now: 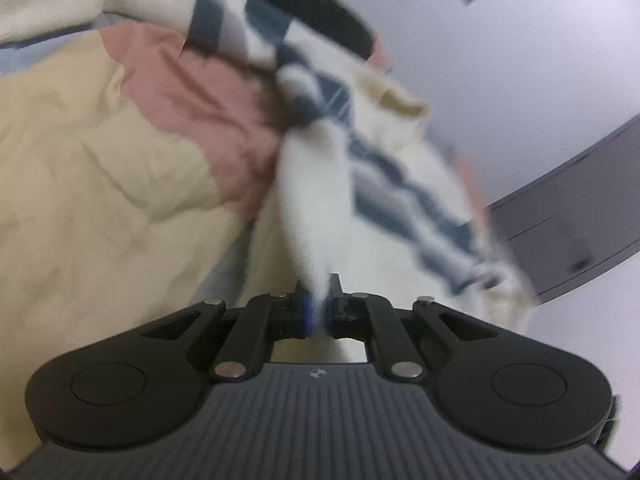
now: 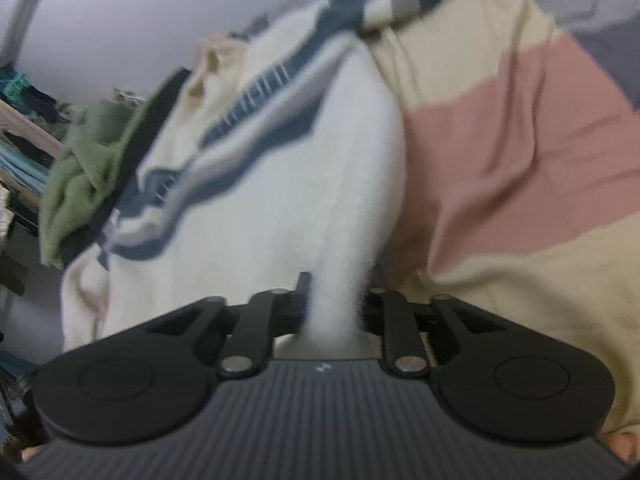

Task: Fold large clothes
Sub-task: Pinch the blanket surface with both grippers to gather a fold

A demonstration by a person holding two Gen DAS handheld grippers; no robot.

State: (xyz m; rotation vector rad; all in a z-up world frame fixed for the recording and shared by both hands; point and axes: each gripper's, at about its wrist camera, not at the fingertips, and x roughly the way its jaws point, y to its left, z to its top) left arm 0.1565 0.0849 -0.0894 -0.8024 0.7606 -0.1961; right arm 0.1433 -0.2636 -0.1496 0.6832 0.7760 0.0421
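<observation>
A: Where's the white sweater (image 1: 316, 196)?
B: Over the striped bedspread (image 1: 80, 160), just beside its pink band.
A: And the grippers?
B: Left gripper (image 1: 318, 308) fingers pinch a sweater edge; right gripper (image 2: 336, 304) fingers pinch a thicker fold. A green garment (image 2: 80, 176) lies beyond the sweater.

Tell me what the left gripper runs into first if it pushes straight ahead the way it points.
The left gripper already has its jaws shut on the white sweater; straight ahead that bunched fabric comes first, then probably the striped bedding behind it, though blur hides the depth.
</observation>
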